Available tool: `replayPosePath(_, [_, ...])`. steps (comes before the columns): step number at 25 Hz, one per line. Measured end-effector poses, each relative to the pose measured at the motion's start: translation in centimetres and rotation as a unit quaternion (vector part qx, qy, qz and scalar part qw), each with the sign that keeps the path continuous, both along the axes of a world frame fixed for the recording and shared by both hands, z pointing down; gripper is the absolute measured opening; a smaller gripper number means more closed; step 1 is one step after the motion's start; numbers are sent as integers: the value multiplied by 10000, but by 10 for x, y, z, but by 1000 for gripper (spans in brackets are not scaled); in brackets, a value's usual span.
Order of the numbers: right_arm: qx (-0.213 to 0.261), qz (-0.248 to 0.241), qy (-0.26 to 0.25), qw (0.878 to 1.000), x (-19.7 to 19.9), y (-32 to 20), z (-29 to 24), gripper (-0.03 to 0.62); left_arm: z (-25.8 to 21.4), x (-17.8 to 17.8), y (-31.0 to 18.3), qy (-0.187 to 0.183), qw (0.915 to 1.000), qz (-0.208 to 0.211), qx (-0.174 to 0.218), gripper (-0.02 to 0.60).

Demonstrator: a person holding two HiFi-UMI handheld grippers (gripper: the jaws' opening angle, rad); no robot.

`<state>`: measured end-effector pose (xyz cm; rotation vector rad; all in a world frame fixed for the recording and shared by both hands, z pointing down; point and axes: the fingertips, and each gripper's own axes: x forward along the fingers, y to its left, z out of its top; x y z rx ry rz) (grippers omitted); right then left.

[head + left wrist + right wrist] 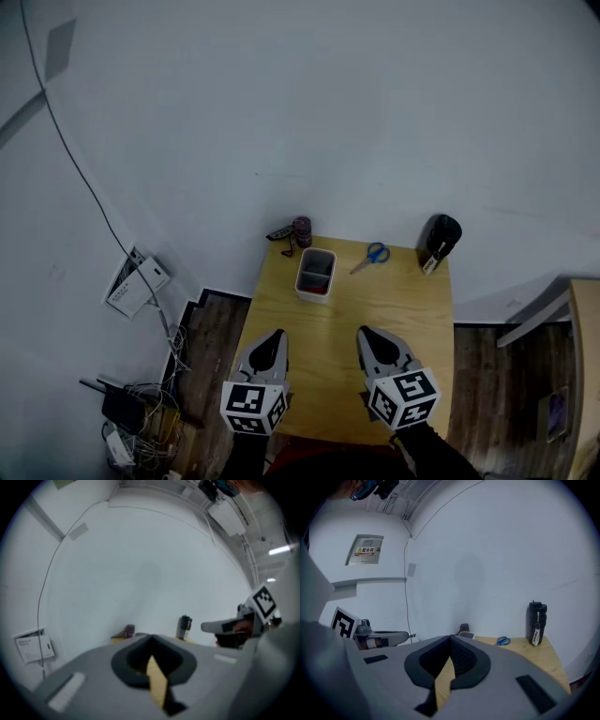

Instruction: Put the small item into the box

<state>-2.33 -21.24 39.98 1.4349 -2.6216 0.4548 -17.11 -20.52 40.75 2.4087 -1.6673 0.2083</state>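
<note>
Pale wall point(328, 112), dark plank floor point(220, 328), 1 wooden table point(394, 305) — tangled cables point(141, 412) at left

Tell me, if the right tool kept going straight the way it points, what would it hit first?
Probably the white box: the right tool points across the table at it, with nothing between. Depth is hard to judge, so it might pass just beside it.

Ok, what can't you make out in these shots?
Box contents: head view, too small and dark; right gripper view, right tongs cover all but the rim.
Dark item by the jar: head view, too small to identify.
Bottle label: right gripper view, too small to read.
</note>
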Motion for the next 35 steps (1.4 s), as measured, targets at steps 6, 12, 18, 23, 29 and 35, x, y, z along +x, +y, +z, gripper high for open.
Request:
replayPosePath(6, [131,-131,19,9998,7,14,-10,8,-10,2,17,-4,9999,-16,141,3])
replayPosePath(12, [268,-194,2,9995,17,30,-15,8,-12,6,33,-14,9998,-68,199,3])
replayPosePath(18, [281,-271,-69,9992,27,44,-17,8,-16,11,48,14,9995,-204,233,3])
replayPosePath(23, [202,-354,-148,9991,33,55,-13,8,-15,19,61,4,9994,-271,204,3])
replayPosePath(29, [265,-457,-191,9984,41,70,-17,8,-18,28,75,-10,9990,-373,254,3])
replayPosePath(35, [333,-517,-194,9979,51,81,-17,8,-20,39,86,-27,9988,-377,316,3])
